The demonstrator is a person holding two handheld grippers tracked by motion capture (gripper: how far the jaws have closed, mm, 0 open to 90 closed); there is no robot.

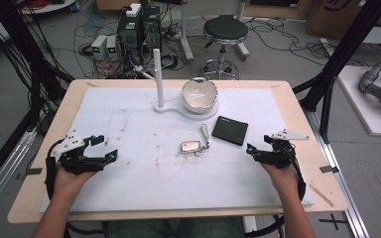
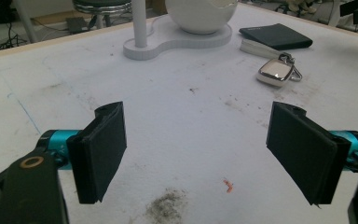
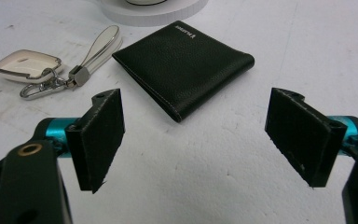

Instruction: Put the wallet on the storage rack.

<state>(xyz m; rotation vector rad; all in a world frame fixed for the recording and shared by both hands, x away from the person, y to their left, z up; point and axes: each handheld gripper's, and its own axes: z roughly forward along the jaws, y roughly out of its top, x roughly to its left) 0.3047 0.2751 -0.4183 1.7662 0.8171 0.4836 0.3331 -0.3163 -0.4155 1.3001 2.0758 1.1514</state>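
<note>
Both grippers, left (image 1: 110, 157) and right (image 1: 250, 150), are held agape, empty. Wallet (image 3: 182, 66) is judged light, pliable leather; best pinched across its folded spine.

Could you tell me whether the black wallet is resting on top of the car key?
No, the black wallet lies flat on the table beside the car key, with a gap of bare white surface between them.

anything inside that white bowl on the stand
The glossy white bowl with the jagged rim sits on the flat white stand base beside the upright white post. The visible inner wall looks bare; the near rim hides the near part of the inside.
</note>
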